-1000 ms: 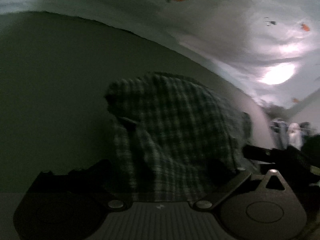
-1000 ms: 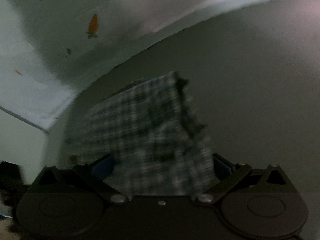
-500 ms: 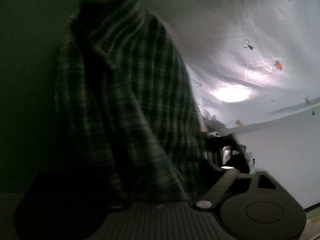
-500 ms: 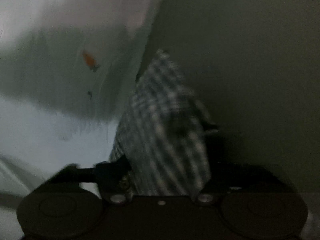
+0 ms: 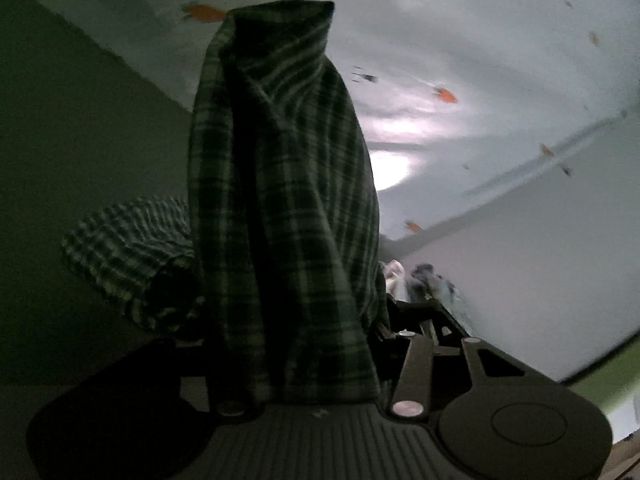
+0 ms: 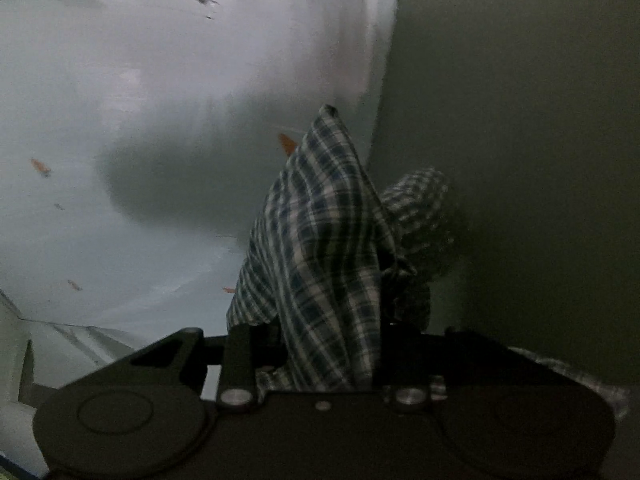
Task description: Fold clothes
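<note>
- Plaid cloth, dark green with pale stripes, fills the middle of both wrist views: this is the checked shirt [image 5: 280, 208], the thing to be folded. No brand, label or legible writing shows on it or on either tool.
- Left tongs [image 5: 304, 364]: pressed together on the shirt. The fabric rises from between the fingers and ends in a folded edge near the top of the left wrist view. A second bunch of the same cloth lies low on the left of that view.
- Right tongs [image 6: 320, 356]: pinching the shirt [image 6: 320, 240] as well. The cloth comes to a point above the fingers, and a rumpled part sits just beside it on the right.
- Pose: both cameras look along the fingers at a pale sheet printed with small orange carrots [image 5: 204, 12], next to a dull green surface [image 5: 80, 140]. Whether any of the shirt rests on it cannot be told.
- Image quality: dim and partly blurred.
</note>
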A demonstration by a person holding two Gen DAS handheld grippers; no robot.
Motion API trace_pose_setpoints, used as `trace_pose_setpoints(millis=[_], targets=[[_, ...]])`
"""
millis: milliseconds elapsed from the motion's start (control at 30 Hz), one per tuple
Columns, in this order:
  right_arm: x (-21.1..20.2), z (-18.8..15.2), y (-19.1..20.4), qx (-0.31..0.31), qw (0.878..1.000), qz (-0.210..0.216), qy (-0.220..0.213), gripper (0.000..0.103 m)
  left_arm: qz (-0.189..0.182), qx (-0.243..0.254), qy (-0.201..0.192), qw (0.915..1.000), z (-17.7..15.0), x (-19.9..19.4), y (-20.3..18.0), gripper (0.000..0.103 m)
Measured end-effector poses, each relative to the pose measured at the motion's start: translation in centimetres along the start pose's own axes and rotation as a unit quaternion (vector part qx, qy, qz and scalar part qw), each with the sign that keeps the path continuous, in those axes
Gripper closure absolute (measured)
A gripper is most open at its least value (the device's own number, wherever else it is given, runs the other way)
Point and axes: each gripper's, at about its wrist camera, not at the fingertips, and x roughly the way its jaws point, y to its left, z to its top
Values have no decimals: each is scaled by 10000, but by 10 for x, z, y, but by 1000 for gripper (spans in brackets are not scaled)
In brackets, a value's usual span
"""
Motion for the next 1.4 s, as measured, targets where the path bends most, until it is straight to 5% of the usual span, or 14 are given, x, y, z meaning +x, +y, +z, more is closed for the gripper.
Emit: trace_pose_setpoints(millis=[200,467,767,1000,1100,1267,1400], targets=[[-59,-30,13,12,9994,-20,-348,70,-295,166,336,9989,-31,3,-36,53],[-160,-61,10,295,9932,-384,-1059,70,-665,126,1149,9911,-75,54,-76,53],[-296,-3,28,-73,9865,-397,-1585,70,-1243,698,1560,9774,-104,177,-180,53],[-417,113,115,-1251,9767,-105,-1742,70,-1973,1490,859,9651,-95,308,-339,53],[-467,168,175,-2084,9596,-17,-1888,70,-2388,1723,458,9545,-86,361,-410,51],[-531,236,272,-3500,9110,-284,-2163,69,-2796,2014,-266,9384,-78,439,-506,48],[-552,277,304,-4127,8755,-914,-2341,65,-2454,2159,-545,9435,-80,495,-543,48]])
